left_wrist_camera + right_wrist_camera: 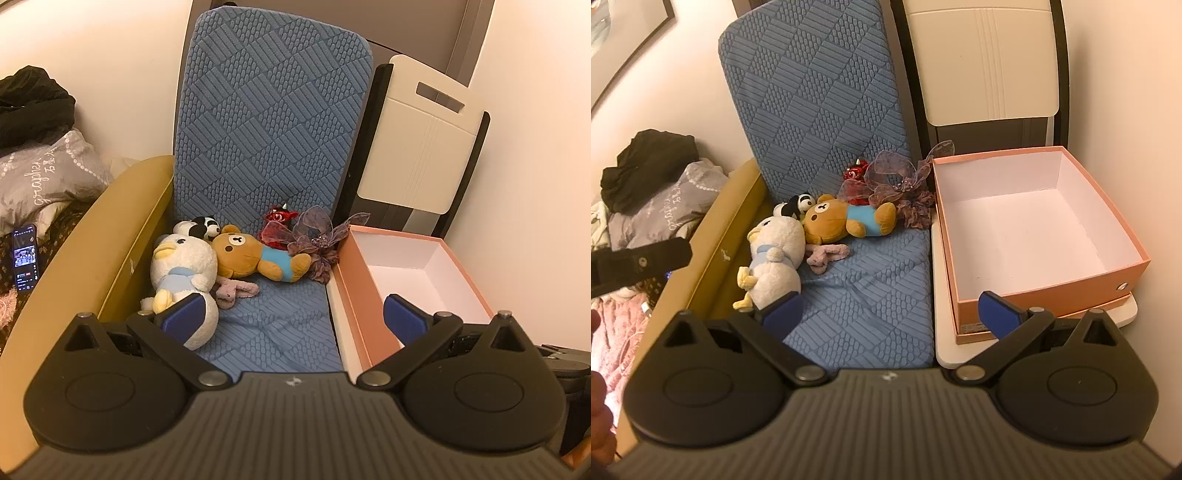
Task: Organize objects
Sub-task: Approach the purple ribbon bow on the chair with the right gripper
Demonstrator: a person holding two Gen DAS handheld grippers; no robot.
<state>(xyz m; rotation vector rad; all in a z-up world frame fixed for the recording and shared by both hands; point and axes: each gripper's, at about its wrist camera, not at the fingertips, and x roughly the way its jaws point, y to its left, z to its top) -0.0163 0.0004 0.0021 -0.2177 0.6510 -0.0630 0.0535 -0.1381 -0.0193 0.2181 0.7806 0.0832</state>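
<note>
A: Grippers first. left gripper [295,317] has its jaws spread wide, nothing between the pads. right gripper [890,314] is the same, wide apart and empty.

B: Where are the toys?

A: Piled at centre-left of both views on the blue cushion [864,288]. The white duck plush [184,273] is lowest in the frame. The brown bear [255,254] lies behind it, the panda plush [201,227] is tucked at the back, and a small pink plush [236,290] lies flat beside the duck. The purple ribbon flower [317,240] and red ornament [279,221] sit right of the bear, just beside the box.

B: And the box?

A: The open pink box [1049,284] is on the right of the frame, empty, resting on a white ledge [945,343].

B: What does the next move turn on?

A: The duck sits lower left of centre. In the left wrist view it's nearly touching the left finger pad [184,317], so I judge the left gripper to be nearer. The duck's long axis runs upper left to lower right, roughly along the fingers, so the jaws could close across its body. The box lies to the right of everything, so any carry goes rightward.

B: Progress?

A: Nothing is boxed yet. Looks like the very start.
</note>
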